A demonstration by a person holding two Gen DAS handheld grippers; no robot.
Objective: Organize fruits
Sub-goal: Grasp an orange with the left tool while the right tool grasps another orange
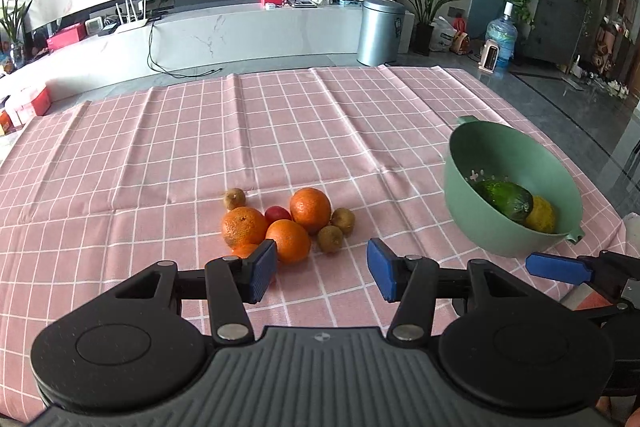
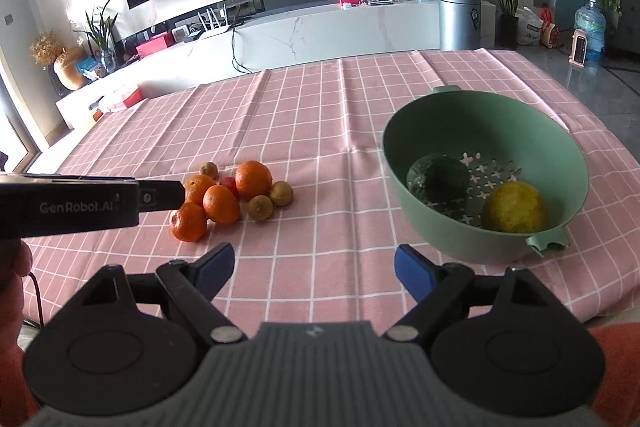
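Note:
A pile of several oranges [image 1: 310,209] [image 2: 253,179], three small brown kiwis [image 1: 330,238] [image 2: 260,207] and a red tomato [image 1: 277,214] lies on the pink checked tablecloth [image 1: 200,147]. A green colander bowl [image 1: 460,195] [image 2: 440,115] to the right holds a dark green fruit [image 1: 505,199] [image 2: 438,179] and a yellow lemon [image 1: 541,214] [image 2: 514,207]. My left gripper [image 1: 322,271] is open and empty, just short of the pile. My right gripper [image 2: 314,269] is open and empty, near the bowl's front left. One right finger [image 1: 554,267] shows in the left wrist view.
The left gripper's body [image 2: 80,205] juts in from the left in the right wrist view. The table's right edge [image 1: 600,187] runs close behind the bowl. A TV wall, a low cabinet and a metal bin [image 1: 380,31] stand beyond the table.

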